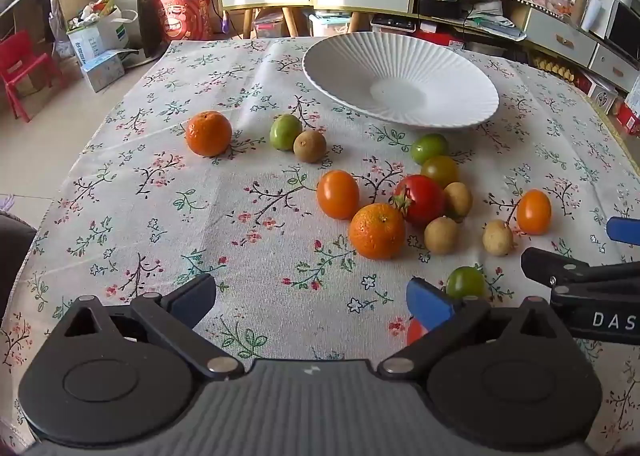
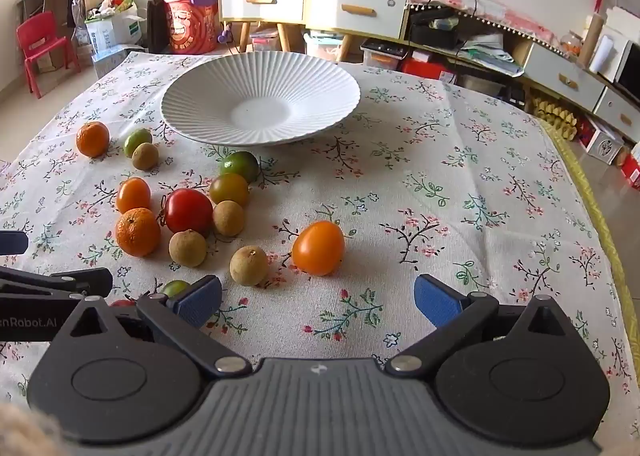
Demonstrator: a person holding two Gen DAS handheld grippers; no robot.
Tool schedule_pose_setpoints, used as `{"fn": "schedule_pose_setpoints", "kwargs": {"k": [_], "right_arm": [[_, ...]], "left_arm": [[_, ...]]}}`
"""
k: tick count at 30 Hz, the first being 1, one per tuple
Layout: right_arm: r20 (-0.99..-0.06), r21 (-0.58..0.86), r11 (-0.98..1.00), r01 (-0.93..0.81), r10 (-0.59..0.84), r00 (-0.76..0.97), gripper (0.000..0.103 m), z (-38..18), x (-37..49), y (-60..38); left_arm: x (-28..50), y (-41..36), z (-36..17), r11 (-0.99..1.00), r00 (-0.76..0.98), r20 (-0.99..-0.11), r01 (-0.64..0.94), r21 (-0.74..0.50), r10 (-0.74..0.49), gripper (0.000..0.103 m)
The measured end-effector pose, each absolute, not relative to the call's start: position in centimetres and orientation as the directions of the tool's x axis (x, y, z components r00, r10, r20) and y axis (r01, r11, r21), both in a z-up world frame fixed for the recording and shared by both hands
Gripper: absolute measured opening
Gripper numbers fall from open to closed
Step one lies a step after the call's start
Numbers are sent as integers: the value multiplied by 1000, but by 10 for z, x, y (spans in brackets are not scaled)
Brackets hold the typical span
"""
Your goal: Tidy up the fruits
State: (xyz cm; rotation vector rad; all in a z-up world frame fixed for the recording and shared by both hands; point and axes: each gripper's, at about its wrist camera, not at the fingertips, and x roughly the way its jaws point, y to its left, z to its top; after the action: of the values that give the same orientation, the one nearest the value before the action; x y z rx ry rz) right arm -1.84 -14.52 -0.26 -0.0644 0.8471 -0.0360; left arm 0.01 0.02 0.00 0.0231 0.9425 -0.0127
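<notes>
Fruits scattered before an empty dish

A ribbed white plate [image 2: 260,104] sits bare on the desk; mandarins [image 2: 138,232], orange [image 2: 318,242], red [image 2: 188,211] and green tomatoes [image 2: 229,189], and brown longans [image 2: 249,265] lie loose nearby.

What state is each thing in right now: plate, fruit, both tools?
White ribbed ceramic plate: upright on the tablecloth, nothing in it.
Round orange mandarins: two, both loose on the cloth.
Red tomato: on the cloth, touching neighbouring fruits.
Orange oval tomato: alone, lying ahead of the right tool.
Left tool: open, holding nothing.
Right tool: open, holding nothing.
</notes>
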Motion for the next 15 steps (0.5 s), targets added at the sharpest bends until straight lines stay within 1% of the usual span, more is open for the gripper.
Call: {"fn": "schedule_pose_setpoints", "kwargs": {"k": [2, 8, 15], "right_arm": [[-740, -68, 998, 10, -57, 670, 103, -2, -19, -146], [-732, -80, 997, 23, -75, 677, 103, -2, -21, -152], [-745, -79, 997, 4, -62, 664, 103, -3, -18, -146]], "left_arm": [[0, 0, 0, 999, 598, -802, 25, 30, 9, 97], [-1, 0, 4, 999, 592, -806, 32, 21, -1, 97], [0, 0, 2, 999, 596, -803, 31, 21, -1, 97]]}}
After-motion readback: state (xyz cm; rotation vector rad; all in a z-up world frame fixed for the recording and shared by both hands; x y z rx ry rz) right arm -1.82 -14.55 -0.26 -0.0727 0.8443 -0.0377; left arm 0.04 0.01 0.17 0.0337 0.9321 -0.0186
